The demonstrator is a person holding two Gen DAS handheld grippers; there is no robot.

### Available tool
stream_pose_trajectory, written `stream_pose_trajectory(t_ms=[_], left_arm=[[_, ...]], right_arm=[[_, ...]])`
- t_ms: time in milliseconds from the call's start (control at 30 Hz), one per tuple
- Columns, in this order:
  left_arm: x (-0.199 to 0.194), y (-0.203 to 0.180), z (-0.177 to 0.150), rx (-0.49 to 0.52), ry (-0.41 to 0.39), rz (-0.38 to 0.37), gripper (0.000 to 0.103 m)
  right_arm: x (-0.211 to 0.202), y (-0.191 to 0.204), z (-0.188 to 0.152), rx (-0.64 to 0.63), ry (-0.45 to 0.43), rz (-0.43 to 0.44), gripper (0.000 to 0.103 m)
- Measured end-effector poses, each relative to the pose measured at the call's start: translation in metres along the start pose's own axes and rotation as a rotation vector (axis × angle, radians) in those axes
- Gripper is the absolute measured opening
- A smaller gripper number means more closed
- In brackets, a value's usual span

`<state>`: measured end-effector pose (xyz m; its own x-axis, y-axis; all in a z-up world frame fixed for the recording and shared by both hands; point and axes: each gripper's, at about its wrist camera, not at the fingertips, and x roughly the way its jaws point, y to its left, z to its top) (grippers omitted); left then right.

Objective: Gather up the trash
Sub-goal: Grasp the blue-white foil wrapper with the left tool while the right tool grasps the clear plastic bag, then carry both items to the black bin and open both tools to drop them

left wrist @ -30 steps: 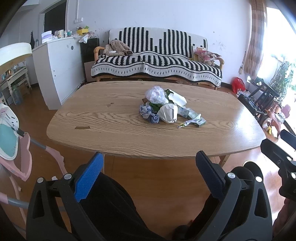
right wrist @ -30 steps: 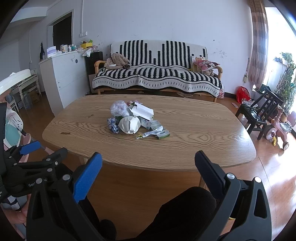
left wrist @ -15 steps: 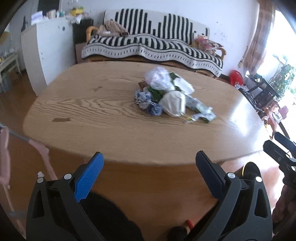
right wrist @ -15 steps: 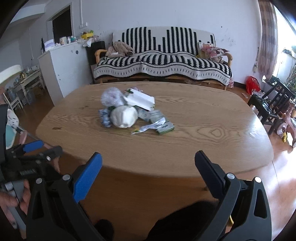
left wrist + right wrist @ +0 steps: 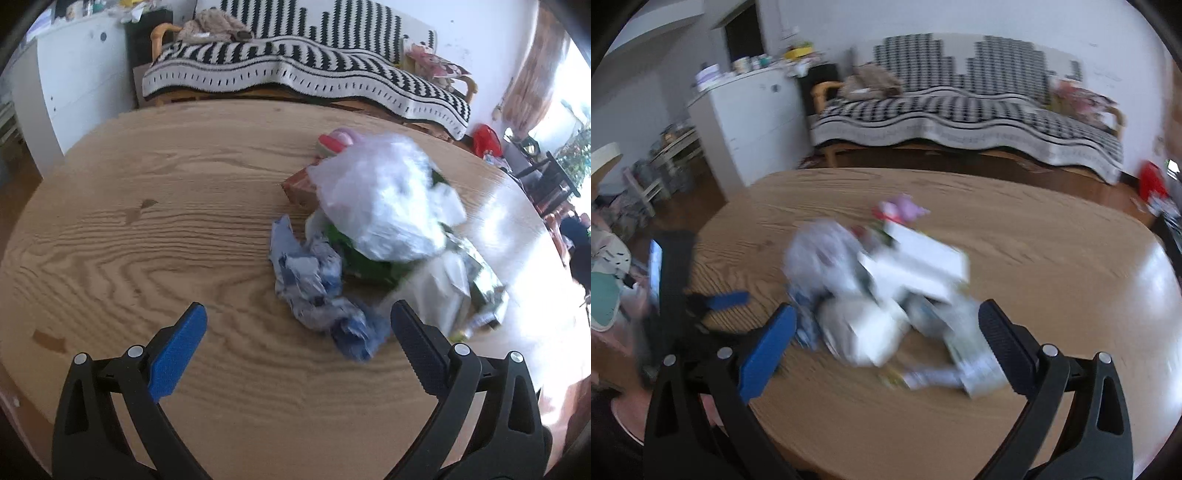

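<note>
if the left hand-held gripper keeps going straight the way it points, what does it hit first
Most likely the crumpled blue-and-white wrapper at the near edge of the trash pile, just ahead of the open left hand-held gripper and a little right of centre. Depth is hard to judge.

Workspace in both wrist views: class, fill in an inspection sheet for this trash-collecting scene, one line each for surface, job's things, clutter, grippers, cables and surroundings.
Surface: wooden table, oval, with a dark patch near its left edge.
Job's things: one trash pile; clear plastic bag on top, crumpled blue-and-white wrapper nearest, white box, green packet underneath.
Clutter: nothing seen on the table apart from the pile.
Grippers: left gripper open, over the table, short of the wrapper; right gripper open, empty, view blurred.
Cables: nothing seen.
Surroundings: striped sofa behind the table, white cabinet on the left, dark chairs on the right.
</note>
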<state>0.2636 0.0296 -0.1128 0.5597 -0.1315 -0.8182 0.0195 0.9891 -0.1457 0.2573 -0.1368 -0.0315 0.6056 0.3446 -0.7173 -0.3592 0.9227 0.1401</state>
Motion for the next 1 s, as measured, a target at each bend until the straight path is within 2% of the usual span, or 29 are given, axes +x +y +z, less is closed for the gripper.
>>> stream_pose_trajectory(t_ms=[133,233,333,367,400,500,567,600,667,700,767,1000], left_arm=[[0.017,0.011,-0.004,-0.005,-0.006,0.003,0.097],[0.025,0.023,-0.004,-0.05,0.003,-0.007,0.097],[0.025,0.025,-0.001,-0.058,-0.008,-0.034,0.097],[0.026,0.024,0.0,-0.053,-0.011,-0.032,0.097],[0.027,0.024,0.002,-0.045,-0.015,-0.027,0.096],[0.03,0.024,0.006,-0.04,-0.024,-0.017,0.091],[0.033,0.023,0.009,-0.038,-0.015,-0.025,0.074],[0.033,0.023,0.009,-0.039,-0.015,-0.033,0.071],[0.032,0.02,0.01,-0.039,-0.019,-0.067,0.042],[0.03,0.02,0.01,-0.042,-0.019,-0.085,0.04],[0.027,0.018,0.011,-0.031,-0.023,-0.07,0.034],[-0.003,0.03,0.013,-0.031,-0.058,-0.043,0.027]], right_arm=[[0.051,0.019,0.021,-0.041,0.087,0.055,0.083],[0.075,0.032,0.025,-0.058,0.113,0.06,0.079],[0.091,0.04,0.025,-0.064,0.127,0.052,0.067],[0.095,0.042,0.023,-0.069,0.128,0.026,0.046],[0.098,0.043,0.025,-0.068,0.139,0.035,0.022],[0.087,0.039,0.025,-0.055,0.101,0.039,0.009],[0.07,0.032,0.029,-0.028,0.053,0.053,0.007],[0.065,0.028,0.033,-0.016,0.037,0.059,0.007],[0.048,0.021,0.038,0.013,-0.004,0.078,0.007],[0.037,0.018,0.041,0.027,-0.026,0.088,0.007],[0.017,0.012,0.046,0.051,-0.057,0.099,0.006],[-0.05,-0.022,0.047,0.145,-0.117,0.114,0.006]])
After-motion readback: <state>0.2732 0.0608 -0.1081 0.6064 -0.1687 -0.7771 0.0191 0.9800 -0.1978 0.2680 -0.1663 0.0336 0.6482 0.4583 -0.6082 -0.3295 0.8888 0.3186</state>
